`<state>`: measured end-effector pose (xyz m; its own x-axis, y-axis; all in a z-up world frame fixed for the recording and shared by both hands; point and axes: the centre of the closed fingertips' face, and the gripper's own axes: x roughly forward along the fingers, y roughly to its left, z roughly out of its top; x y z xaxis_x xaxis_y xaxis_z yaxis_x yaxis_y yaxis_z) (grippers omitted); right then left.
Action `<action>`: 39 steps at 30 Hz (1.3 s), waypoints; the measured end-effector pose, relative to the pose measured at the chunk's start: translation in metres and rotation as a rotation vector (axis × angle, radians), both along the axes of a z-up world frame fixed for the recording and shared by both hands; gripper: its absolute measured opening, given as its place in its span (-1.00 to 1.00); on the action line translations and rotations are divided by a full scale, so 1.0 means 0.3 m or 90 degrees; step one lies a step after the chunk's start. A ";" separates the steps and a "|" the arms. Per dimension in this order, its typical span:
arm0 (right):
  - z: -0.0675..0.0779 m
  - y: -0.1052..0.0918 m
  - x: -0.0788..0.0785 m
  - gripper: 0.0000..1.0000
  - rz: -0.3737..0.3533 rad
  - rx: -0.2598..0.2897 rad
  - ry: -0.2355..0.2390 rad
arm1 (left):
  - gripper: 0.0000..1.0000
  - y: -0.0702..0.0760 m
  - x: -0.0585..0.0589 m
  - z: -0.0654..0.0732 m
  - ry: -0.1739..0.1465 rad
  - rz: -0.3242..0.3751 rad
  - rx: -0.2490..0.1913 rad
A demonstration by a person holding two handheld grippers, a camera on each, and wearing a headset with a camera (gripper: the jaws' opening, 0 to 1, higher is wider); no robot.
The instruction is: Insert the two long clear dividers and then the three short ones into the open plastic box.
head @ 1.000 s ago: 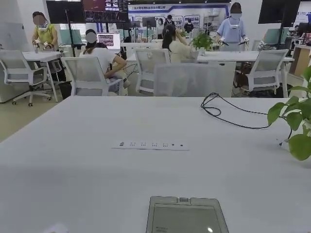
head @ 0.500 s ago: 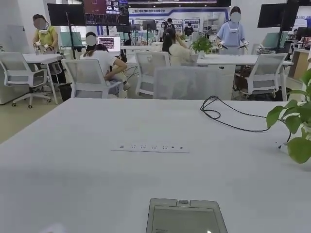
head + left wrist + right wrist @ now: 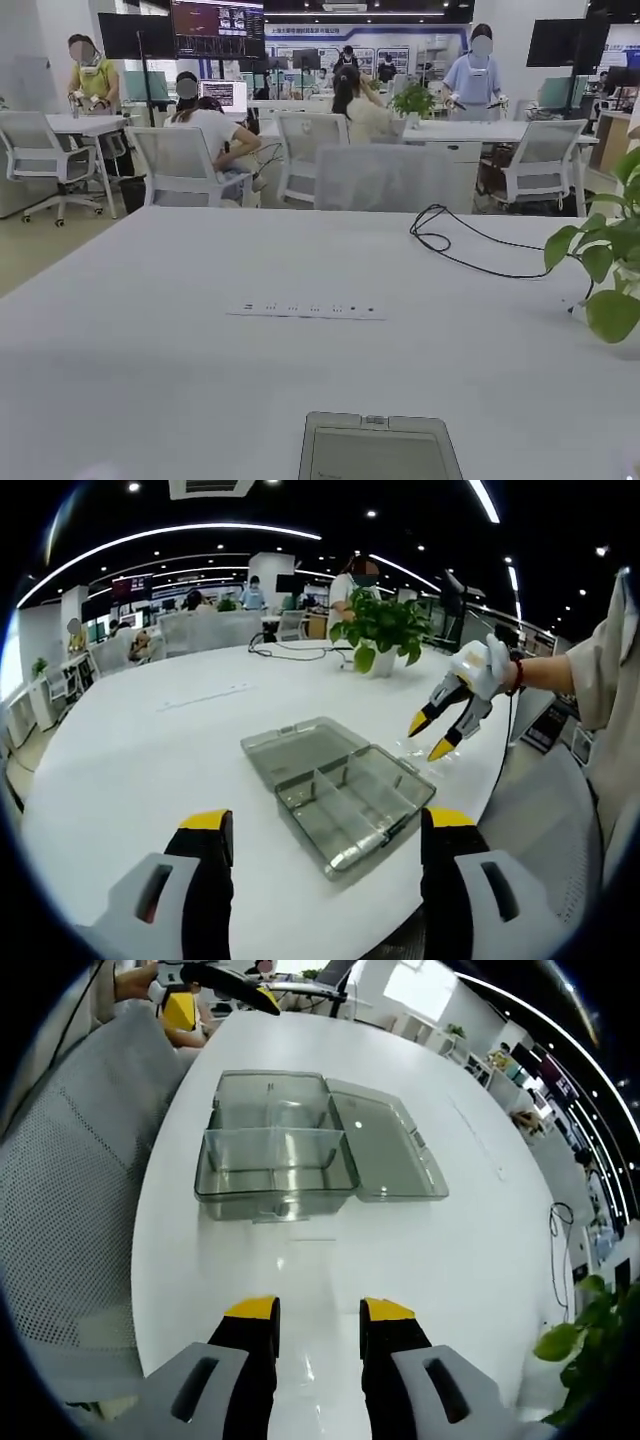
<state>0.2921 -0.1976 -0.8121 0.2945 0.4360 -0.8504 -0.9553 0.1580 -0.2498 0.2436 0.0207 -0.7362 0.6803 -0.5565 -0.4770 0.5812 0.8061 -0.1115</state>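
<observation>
The open clear plastic box (image 3: 335,795) lies on the white table with its lid (image 3: 295,745) folded flat beside it. Clear dividers (image 3: 322,780) stand inside and split it into compartments. My left gripper (image 3: 328,825) hangs wide open in front of the box, holding nothing. My right gripper (image 3: 438,736), in a gloved hand, hovers to the right of the box above faint clear pieces (image 3: 425,752) on the table. In the right gripper view, my right gripper (image 3: 318,1310) is open and points at the box (image 3: 275,1165) and lid (image 3: 385,1150). The lid (image 3: 380,450) lies at the head view's bottom edge.
A potted plant (image 3: 380,630) stands at the table's right edge, with a black cable (image 3: 470,245) looping past it. A flush socket strip (image 3: 305,311) sits mid-table. White chairs (image 3: 185,160) and seated people lie beyond the far edge. A mesh chair (image 3: 70,1160) stands by the near edge.
The head camera has tilted slightly, so the whole scene has shifted a little. Nothing on the table has moved.
</observation>
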 end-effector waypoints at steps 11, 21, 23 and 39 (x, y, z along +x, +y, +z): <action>0.117 0.101 0.005 -0.36 0.016 0.034 -0.070 | 0.39 -0.035 -0.013 0.014 0.010 0.001 -0.069; 0.170 0.245 -0.037 -0.36 0.045 0.088 -0.090 | 0.17 -0.051 -0.029 0.019 0.035 0.000 -0.129; 0.175 0.268 -0.043 -0.36 0.049 0.099 -0.092 | 0.16 -0.053 -0.030 0.019 0.037 0.000 -0.132; 0.209 0.437 -0.116 -0.36 0.078 0.165 -0.092 | -0.23 -0.099 -0.054 0.019 0.059 -0.020 -0.188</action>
